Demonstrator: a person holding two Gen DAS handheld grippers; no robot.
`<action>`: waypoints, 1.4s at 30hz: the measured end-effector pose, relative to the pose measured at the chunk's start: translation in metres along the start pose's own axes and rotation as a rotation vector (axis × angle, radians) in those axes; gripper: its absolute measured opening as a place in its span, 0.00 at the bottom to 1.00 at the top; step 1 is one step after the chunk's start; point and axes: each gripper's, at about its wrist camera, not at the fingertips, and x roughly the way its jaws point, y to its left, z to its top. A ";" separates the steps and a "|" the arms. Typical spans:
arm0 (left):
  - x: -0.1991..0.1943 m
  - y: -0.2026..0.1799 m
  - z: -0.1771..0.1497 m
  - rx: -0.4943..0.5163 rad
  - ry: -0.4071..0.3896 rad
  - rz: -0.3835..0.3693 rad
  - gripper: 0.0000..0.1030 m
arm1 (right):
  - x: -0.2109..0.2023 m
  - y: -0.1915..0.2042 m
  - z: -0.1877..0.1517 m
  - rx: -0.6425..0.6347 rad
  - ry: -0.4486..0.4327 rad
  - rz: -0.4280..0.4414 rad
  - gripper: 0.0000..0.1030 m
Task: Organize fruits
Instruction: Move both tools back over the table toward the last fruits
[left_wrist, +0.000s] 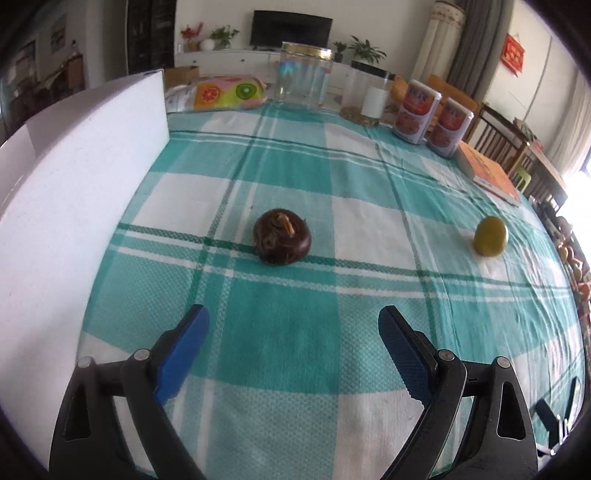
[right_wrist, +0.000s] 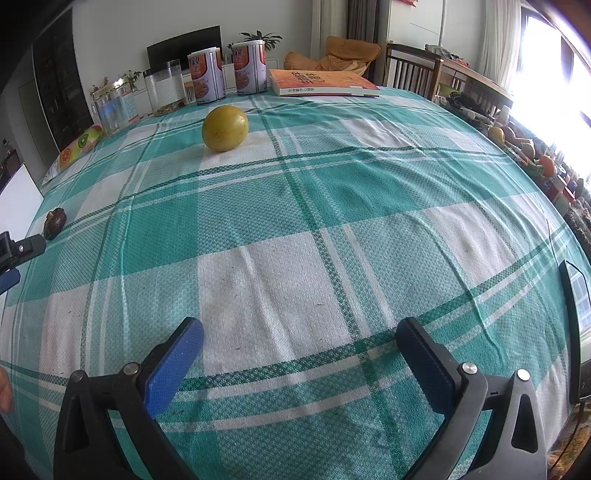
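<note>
Teal-white checked tablecloth (left_wrist: 295, 166); dark-brown fruit (left_wrist: 282, 236); yellow fruit (right_wrist: 224, 127).

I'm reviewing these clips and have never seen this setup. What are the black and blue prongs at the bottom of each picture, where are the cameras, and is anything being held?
There is no robot here: a person holds a two-finger gripper in each hand, and a wide-angle camera on each gripper looks forward along its fingers. The prongs are those fingers, black with blue pads.

One picture comes from the left gripper, the other from the right gripper. Both are open and hold nothing.

On the checked tablecloth lie two fruits: a dark brown fruit ahead of the left gripper, beside a white box, and a yellow fruit. Along the far edge stand jars, two cans and a book.
</note>
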 end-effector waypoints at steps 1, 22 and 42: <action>0.008 0.000 0.008 -0.004 -0.006 0.021 0.90 | 0.000 0.000 0.000 0.000 0.000 0.000 1.00; -0.026 -0.035 -0.054 0.270 0.106 -0.204 0.41 | 0.000 0.000 0.000 0.000 -0.001 0.001 1.00; -0.015 -0.034 -0.068 0.341 0.030 -0.064 0.93 | 0.000 0.000 0.000 0.001 -0.002 0.001 1.00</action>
